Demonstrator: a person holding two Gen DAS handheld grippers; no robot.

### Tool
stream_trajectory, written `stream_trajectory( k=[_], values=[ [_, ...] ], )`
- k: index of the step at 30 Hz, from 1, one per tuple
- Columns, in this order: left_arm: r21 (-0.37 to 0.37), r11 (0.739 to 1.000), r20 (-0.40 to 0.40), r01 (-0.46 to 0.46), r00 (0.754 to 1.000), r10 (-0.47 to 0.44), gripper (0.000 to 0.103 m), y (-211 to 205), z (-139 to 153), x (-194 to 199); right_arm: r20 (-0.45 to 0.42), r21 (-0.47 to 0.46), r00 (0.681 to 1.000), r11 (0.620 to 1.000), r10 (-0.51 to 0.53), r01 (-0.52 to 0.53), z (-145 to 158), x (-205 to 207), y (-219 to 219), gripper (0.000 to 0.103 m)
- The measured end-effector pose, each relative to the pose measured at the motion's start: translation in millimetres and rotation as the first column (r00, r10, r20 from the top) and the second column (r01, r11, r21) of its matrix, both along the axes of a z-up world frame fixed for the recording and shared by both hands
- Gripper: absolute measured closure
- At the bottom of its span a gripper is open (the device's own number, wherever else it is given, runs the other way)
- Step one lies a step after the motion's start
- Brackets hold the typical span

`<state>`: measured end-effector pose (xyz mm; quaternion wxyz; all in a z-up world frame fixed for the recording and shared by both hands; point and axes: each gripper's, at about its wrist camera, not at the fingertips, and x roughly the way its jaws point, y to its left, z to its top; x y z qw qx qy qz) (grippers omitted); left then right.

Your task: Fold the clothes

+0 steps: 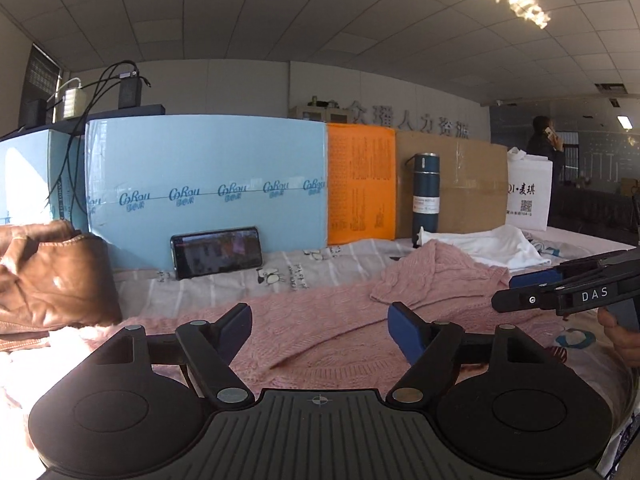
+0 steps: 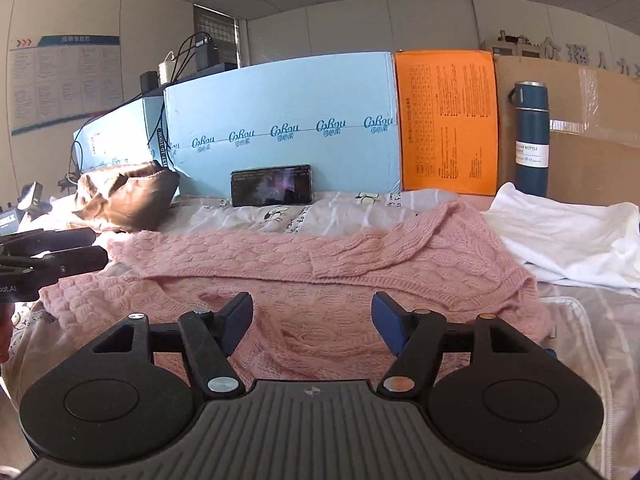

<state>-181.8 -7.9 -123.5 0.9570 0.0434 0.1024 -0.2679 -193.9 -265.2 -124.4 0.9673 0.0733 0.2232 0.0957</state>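
Printed bedsheet (image 2: 340, 210), pink sweater (image 2: 320, 272) spread across, left gripper (image 1: 320, 330) and right gripper (image 2: 312, 322) fingers wide apart, holding nothing

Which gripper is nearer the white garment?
Right. The right gripper hovers over the pink sweater beside the white garment; the left gripper sits farther left.

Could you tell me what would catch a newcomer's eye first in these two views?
Most striking is the pink knitted sweater spread across the bed, partly folded, with both tools open above it: the left tool and the right tool. Behind it stand a pale blue box with a phone leaning on it, and an orange sheet. A white garment lies to the right.
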Motion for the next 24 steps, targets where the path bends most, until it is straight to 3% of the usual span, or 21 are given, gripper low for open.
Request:
stream_trajectory(
  k=[6, 10, 13, 15, 18, 19, 21, 24],
  values=[
    [0.094, 0.986, -0.007, 0.136, 0.991, -0.136, 0.013, -52.2, 0.5, 8.6, -0.029, -0.071, 0.990, 0.988, -0.138, 0.136, -1.6, -9.6, -17.5, 0.038],
    [0.169, 0.969, -0.017, 0.181, 0.983, -0.181, 0.013, -84.9, -5.7, 18.8, -0.036, -0.196, 0.978, 0.961, -0.205, 0.194, -16.4, -4.1, -9.2, 0.030],
    [0.193, 0.962, -0.106, 0.193, 0.979, -0.175, 0.013, -96.3, -11.9, 35.2, -0.020, -0.238, 0.977, 0.950, -0.211, 0.201, -20.8, -2.7, -3.5, 0.028],
    [0.216, 0.965, -0.182, 0.147, 0.977, -0.108, 0.013, -99.6, -19.1, 48.4, -0.021, -0.215, 0.974, 0.952, -0.228, 0.218, -17.6, -4.0, -5.6, 0.027],
    [0.217, 0.968, -0.286, 0.127, 0.956, -0.061, 0.012, -97.0, -27.8, 65.8, 0.026, -0.191, 0.980, 0.961, -0.196, 0.198, -7.1, -14.6, -3.8, 0.026],
    [0.215, 0.968, -0.314, 0.128, 0.948, -0.056, 0.012, -96.3, -30.3, 70.4, 0.047, -0.191, 0.985, 0.966, -0.167, 0.173, -3.3, -18.8, -1.8, 0.021],
    [0.213, 0.969, -0.334, 0.122, 0.941, -0.044, 0.006, -94.4, -33.7, 73.3, 0.059, -0.225, 0.992, 0.966, -0.115, 0.126, -0.1, -20.9, 5.4, 0.019],
    [0.212, 0.970, -0.334, 0.120, 0.941, -0.044, 0.005, -93.2, -34.7, 72.1, -0.011, -0.263, 0.988, 0.953, -0.156, 0.148, -12.4, -8.4, 4.8, 0.019]
  ],
)
